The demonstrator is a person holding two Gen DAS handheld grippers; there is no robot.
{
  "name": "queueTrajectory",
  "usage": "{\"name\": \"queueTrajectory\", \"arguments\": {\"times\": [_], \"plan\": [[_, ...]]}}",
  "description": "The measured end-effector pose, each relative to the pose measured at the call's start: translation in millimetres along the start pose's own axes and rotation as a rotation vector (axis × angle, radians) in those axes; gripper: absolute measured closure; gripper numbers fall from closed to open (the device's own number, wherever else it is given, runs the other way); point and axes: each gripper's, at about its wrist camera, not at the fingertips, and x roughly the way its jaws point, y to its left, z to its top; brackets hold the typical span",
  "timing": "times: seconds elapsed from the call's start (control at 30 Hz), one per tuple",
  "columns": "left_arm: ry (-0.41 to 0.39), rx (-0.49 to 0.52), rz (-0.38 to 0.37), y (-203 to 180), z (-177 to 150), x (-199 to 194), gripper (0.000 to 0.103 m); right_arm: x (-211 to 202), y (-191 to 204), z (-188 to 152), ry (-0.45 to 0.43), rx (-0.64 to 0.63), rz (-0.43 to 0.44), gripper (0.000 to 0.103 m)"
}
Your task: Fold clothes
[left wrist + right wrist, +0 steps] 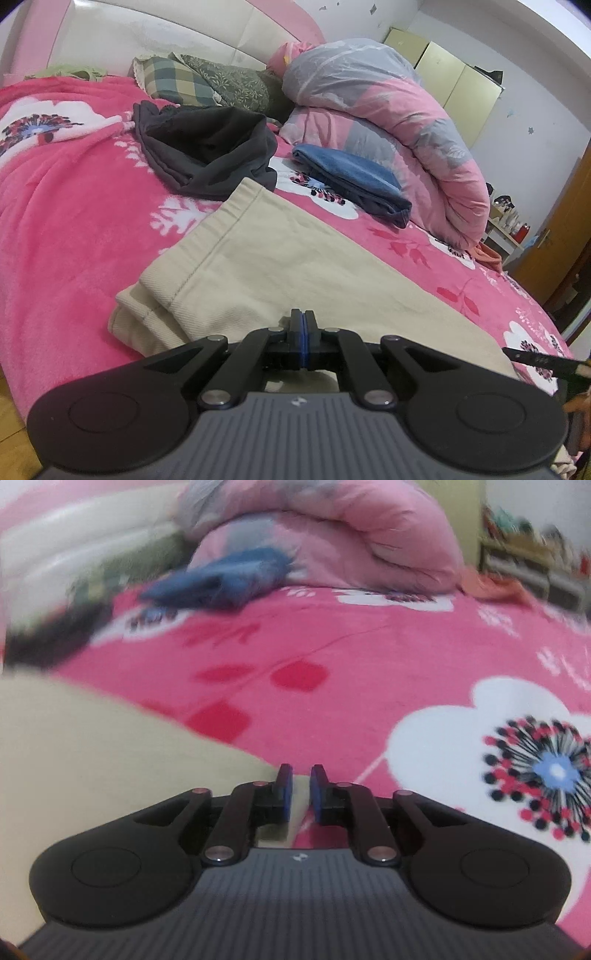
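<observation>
Left wrist view: my left gripper (303, 314) pinched together over beige trousers (258, 258), anchoring them; right gripper (300, 779) slightly apart, empty, trouser edge at nine o'clock.

A hot-pink blanket (74, 221) printed with white flowers, black-and-red dotted centres and red leaves spreads ahead of both grippers. Just before the left gripper (303, 317), black with blue pads, lies beige cloth (266, 258). Beyond it sit a charcoal garment (207, 155), a blue one (351, 173), a pink-and-grey quilt (388, 103) and a green-plaid pillow (173, 77).
</observation>
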Motion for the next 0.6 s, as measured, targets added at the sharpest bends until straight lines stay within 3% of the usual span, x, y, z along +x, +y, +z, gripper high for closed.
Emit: {"name": "queueTrajectory", "arguments": {"times": [0.1, 0.17, 0.27, 0.33, 0.4, 0.5, 0.6], "plan": [[0.000, -0.005, -0.005, 0.8, 0.1, -0.5, 0.100, -26.1, -35.4, -6.1, 0.017, 0.223, -0.003, 0.086], [0.002, -0.009, -0.007, 1.6, 0.7, -0.7, 0.100, -50.1, -62.7, -23.4, 0.031, 0.430, 0.111, 0.081], [0.009, -0.011, -0.008, -0.6, 3.6, -2.8, 0.098, -84.8, -71.9, -55.6, 0.063, 0.569, 0.237, 0.068], [0.001, 0.002, 0.002, -6.7, 6.5, -7.7, 0.086, -103.8, -65.6, -79.4, 0.091, 0.612, 0.315, 0.056], [-0.031, 0.043, 0.031, -19.7, 9.7, -16.8, 0.067, -115.1, -57.2, -98.9, 0.114, 0.641, 0.356, 0.055], [-0.081, 0.153, 0.040, -53.8, 15.5, -30.3, 0.067, -128.1, -44.4, -112.0, 0.103, 0.658, 0.405, 0.054], [-0.035, 0.256, -0.047, -101.6, 22.4, -25.7, 0.064, -134.7, -34.4, -116.2, 0.105, 0.651, 0.469, 0.054]]}}
